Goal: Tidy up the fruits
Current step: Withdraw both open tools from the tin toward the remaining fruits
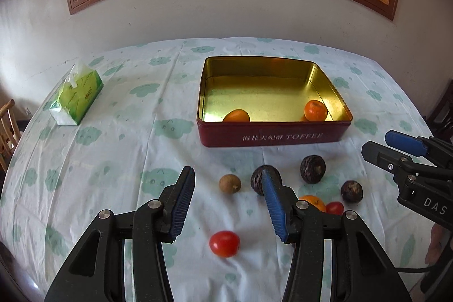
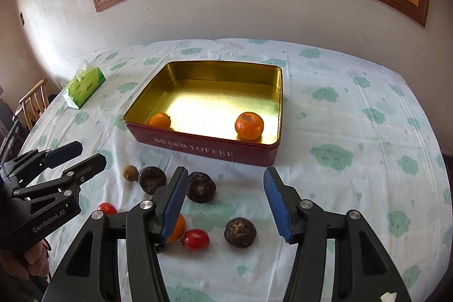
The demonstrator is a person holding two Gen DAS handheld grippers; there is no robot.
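Note:
A red toffee tin (image 1: 271,136) (image 2: 203,149) with a gold inside holds two oranges (image 1: 315,110) (image 2: 249,126), one at each near corner. In front of it on the cloth lie a longan (image 1: 230,183), three dark wrinkled fruits (image 1: 312,169) (image 2: 240,232), a small orange (image 1: 314,201) and two cherry tomatoes (image 1: 224,243) (image 2: 196,239). My left gripper (image 1: 226,171) (image 2: 90,152) hovers open above the longan and one tomato. My right gripper (image 2: 225,170) (image 1: 379,142) hovers open over the other dark fruits. Neither holds anything.
A green tissue pack (image 1: 76,95) (image 2: 83,88) lies at the far left of the table. A wooden chair (image 2: 32,101) stands past the table's left edge. The wall and a window run behind the table's far edge.

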